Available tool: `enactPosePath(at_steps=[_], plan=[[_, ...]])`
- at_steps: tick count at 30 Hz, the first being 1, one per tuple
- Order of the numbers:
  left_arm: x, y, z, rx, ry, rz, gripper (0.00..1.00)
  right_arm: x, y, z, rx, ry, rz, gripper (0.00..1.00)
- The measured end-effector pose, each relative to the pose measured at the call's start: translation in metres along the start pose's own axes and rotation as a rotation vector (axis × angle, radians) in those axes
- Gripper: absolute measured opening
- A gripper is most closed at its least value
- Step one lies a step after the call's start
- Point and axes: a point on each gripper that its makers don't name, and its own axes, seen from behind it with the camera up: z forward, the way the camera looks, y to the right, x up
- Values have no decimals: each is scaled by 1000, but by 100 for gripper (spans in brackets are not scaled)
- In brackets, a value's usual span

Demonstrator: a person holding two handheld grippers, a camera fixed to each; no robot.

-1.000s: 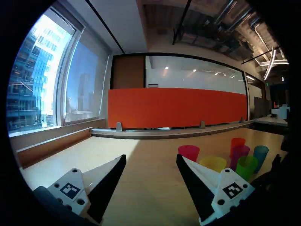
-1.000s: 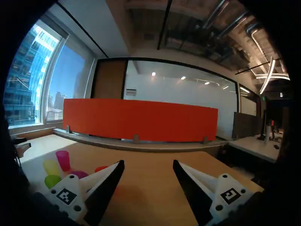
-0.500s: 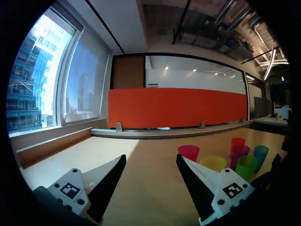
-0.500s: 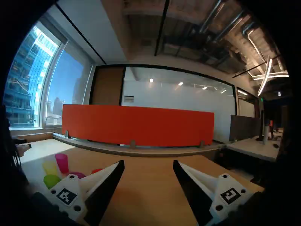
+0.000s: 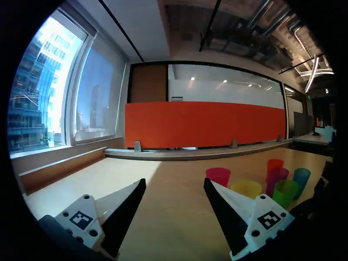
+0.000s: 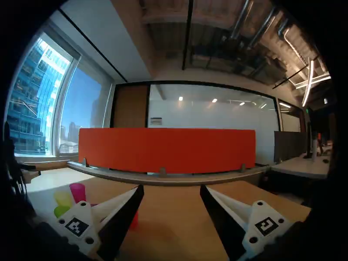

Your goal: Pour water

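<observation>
Left gripper view: the left gripper (image 5: 174, 204) has its fingers apart and empty above a wooden table (image 5: 174, 174). Coloured cups (image 5: 246, 188) cluster at lower right, an orange divider (image 5: 204, 124) crosses the middle, and a window (image 5: 43, 87) is at left.
Right gripper view: the right gripper (image 6: 172, 209) is likewise spread and empty, with the cups (image 6: 78, 191) at lower left.

Sunlit office here: tall windows (image 5: 43, 87) show glass towers outside, an orange partition (image 5: 204, 124) backs the wooden desk (image 5: 174, 187), exposed pipes (image 5: 256, 30) and strip lights (image 5: 314, 71) run overhead.
</observation>
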Motion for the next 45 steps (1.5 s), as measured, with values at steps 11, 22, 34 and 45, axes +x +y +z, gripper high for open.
enactPosePath(at_steps=[11,22,34,45], plan=[[0,-1,0,0,0,0,99,-41,8,5,-29,-62,9,100],[0,0,1,0,0,0,99,-56,14,5,-31,-89,-11,100],[0,0,0,0,0,0,99,-65,21,6,-42,-101,13,100],[0,-1,0,0,0,0,99,-67,22,5,-37,-104,22,100]])
